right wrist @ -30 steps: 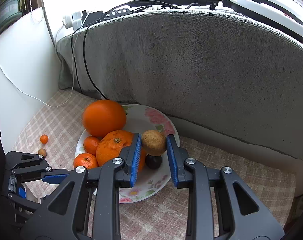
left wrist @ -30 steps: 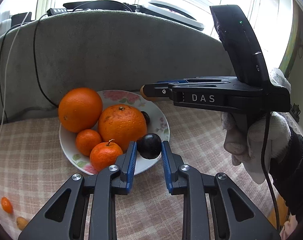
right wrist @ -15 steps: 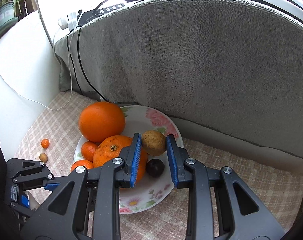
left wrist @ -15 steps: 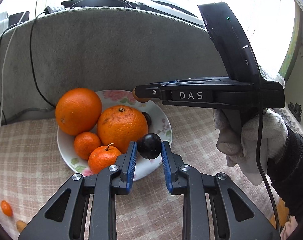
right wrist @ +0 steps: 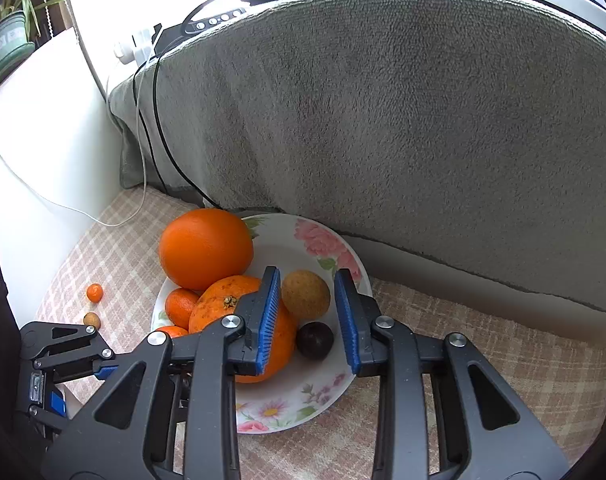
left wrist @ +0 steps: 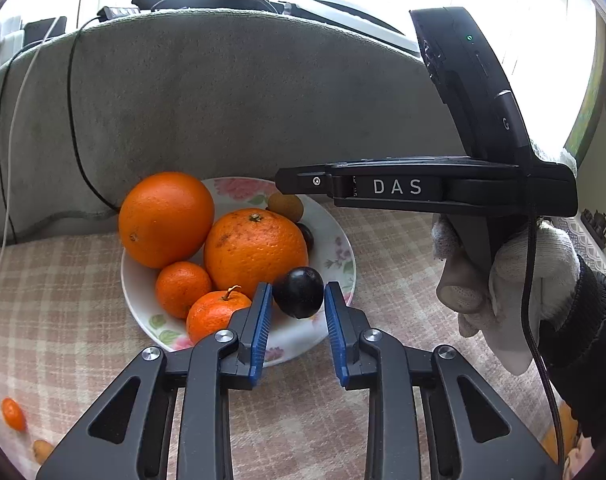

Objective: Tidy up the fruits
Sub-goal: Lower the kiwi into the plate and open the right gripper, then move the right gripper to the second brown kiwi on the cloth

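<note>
At lower centre of each wrist view, the left gripper (left wrist: 295, 312) is opening around a dark plum (left wrist: 298, 297) and the right gripper (right wrist: 307, 312) around a brown fruit (right wrist: 305, 294), both apparently just released onto the floral plate (right wrist: 303, 412).

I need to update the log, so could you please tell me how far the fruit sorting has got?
Done: four oranges and a dark plum sit on the floral white plate. In hand: both tongs are opening, left around another dark plum, right around a round tan fruit. Left: two small fruits on the checked cloth.
</note>
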A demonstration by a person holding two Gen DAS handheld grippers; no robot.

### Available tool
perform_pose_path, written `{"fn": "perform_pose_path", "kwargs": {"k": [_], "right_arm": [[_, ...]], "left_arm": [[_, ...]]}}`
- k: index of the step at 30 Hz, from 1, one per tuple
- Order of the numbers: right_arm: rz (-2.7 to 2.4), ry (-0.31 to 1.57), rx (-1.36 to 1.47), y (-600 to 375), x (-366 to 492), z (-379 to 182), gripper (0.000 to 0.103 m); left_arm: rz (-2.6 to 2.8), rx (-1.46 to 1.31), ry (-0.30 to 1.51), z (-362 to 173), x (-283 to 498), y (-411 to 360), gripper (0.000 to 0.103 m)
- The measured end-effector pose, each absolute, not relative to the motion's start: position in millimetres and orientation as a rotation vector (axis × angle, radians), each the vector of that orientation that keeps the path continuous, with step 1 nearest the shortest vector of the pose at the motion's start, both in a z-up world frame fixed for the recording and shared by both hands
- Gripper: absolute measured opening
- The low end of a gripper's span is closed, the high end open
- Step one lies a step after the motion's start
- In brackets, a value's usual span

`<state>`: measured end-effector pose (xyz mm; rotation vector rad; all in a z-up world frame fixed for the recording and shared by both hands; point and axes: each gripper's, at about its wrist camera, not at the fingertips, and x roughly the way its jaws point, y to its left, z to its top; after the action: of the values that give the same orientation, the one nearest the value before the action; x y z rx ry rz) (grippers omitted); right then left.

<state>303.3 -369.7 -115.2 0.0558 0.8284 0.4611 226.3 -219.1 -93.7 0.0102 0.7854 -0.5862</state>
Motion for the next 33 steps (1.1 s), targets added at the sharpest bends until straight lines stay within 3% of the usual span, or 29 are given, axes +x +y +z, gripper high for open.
{"fn": "perform_pose_path", "kwargs": {"k": [2, 5, 7, 8, 13, 33], "right_arm": [[0.458, 0.818, 0.056, -369, 302, -114, 0.052], [0.454, 0.811, 0.056, -368, 300, -111, 0.056], [0.443, 0.806, 0.052, -368, 300, -110, 0.068], [0.44, 0.8, 0.05, -368, 299, -109, 0.074], [0.426, 0.785, 0.049, -369, 295, -106, 0.087], [0.355, 0.762, 0.074, -383, 274, -84, 0.087]], "left_arm": [[-0.585, 0.009, 0.778, -93, 226, -218, 0.034], [-0.592, 0.007, 0.775, -91, 225, -217, 0.042], [-0.606, 0.007, 0.768, -89, 223, -218, 0.056], [-0.602, 0.018, 0.759, -88, 221, -219, 0.059], [-0.596, 0.035, 0.749, -86, 218, -224, 0.074], [-0.599, 0.014, 0.707, -67, 197, -199, 0.075]]}}
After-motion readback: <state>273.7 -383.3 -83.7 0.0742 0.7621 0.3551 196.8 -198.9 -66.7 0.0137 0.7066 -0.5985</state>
